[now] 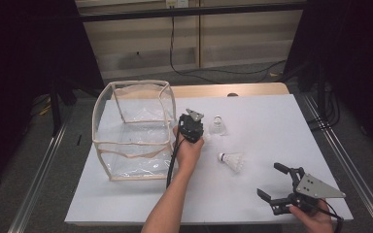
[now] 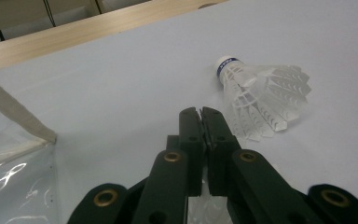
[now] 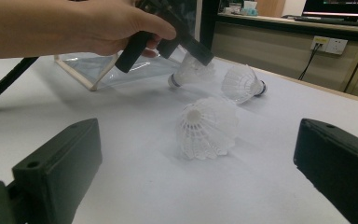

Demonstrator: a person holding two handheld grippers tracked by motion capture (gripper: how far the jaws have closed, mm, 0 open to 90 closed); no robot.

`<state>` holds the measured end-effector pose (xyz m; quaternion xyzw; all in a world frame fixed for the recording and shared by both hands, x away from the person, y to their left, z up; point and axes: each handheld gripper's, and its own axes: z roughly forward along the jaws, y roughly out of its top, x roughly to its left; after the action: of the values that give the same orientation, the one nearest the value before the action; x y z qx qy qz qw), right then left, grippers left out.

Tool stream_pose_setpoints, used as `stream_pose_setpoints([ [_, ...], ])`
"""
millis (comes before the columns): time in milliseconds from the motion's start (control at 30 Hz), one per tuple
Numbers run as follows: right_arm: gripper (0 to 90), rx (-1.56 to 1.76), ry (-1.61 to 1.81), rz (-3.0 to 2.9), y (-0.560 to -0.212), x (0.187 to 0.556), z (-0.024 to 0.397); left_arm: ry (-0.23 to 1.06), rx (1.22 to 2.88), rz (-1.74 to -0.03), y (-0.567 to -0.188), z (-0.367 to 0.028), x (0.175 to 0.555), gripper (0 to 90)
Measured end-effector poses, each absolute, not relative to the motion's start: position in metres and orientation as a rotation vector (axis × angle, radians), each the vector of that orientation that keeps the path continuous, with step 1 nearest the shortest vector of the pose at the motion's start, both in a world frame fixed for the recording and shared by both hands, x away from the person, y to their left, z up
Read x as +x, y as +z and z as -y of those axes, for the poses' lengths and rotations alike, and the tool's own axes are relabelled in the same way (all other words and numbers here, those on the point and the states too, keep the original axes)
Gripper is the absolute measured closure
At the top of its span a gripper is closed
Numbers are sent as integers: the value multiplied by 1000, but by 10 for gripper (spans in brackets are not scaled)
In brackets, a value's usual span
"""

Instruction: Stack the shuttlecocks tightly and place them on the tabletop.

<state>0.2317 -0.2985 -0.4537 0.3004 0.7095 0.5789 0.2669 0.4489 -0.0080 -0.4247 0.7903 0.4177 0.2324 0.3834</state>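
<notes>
The white board covers most of the table, and the clear bag with beige trim stands open on its left part, well inside the board's edges. Just right of the bag the left gripper is clenched on the feather skirt of a shuttlecock; in the right gripper view its jaws pinch the white skirt with the cork end hanging toward the board, while the left gripper view shows the two black jaws pressed together with white feathers below them. That view also shows a second shuttlecock lying on its side just beyond the jaws, its blue-banded cork pointing away. The right gripper rests near the board's front right corner, jaws spread wide and holding nothing. A third shuttlecock lies between the two grippers, skirt toward the right gripper's camera. Bare board lies open to the right and front of the shuttlecocks.
</notes>
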Motion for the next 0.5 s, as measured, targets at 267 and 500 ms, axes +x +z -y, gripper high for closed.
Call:
stream_pose_setpoints([
  [267,3,812,1559,-1918,-454,232,299,667,2034,-1024,-423,8,454,879],
  [500,3,811,1562,-1915,-454,232,299,647,2027,-1000,-428,12,453,868],
])
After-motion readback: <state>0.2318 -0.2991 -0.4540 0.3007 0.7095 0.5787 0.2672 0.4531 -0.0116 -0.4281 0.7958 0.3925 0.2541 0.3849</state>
